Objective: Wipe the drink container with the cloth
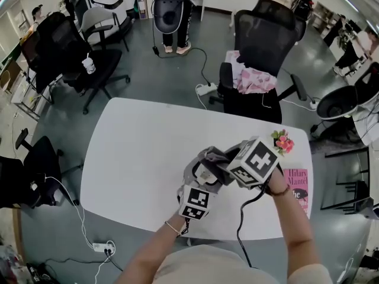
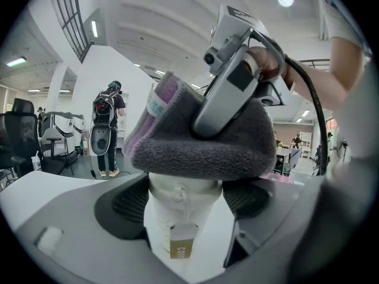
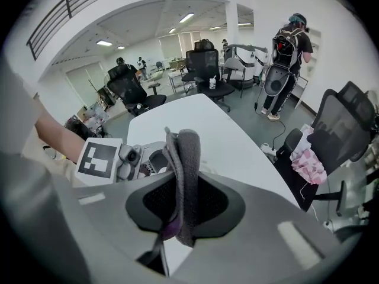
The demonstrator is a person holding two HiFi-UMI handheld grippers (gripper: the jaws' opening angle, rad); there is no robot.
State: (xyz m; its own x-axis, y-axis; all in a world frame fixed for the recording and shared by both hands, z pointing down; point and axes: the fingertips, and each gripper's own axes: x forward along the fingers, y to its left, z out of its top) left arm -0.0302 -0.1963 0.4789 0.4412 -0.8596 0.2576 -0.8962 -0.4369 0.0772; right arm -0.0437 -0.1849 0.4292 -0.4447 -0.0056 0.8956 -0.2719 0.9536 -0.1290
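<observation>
In the left gripper view a white drink container (image 2: pixel 180 209) with a small tea tag (image 2: pixel 180 241) stands upright between the jaws of my left gripper (image 2: pixel 183 201), which is shut on it. A folded grey cloth (image 2: pixel 204 144) with a purple edge lies over its top. My right gripper (image 2: pixel 228 90) presses down on that cloth. The right gripper view shows the cloth (image 3: pixel 185 176) pinched edge-on between the jaws of my right gripper (image 3: pixel 183 205). In the head view both grippers (image 1: pixel 204 170) (image 1: pixel 231 158) meet above the table's near right part, and the container is hidden under them.
The white table (image 1: pixel 142 152) carries a pink book (image 1: pixel 297 185) and a small bunch of pink flowers (image 1: pixel 283 142) at its right edge. Black office chairs (image 1: pixel 260 46) (image 1: pixel 77 52) stand around it. A person with a backpack (image 3: pixel 287 46) stands beyond the far end.
</observation>
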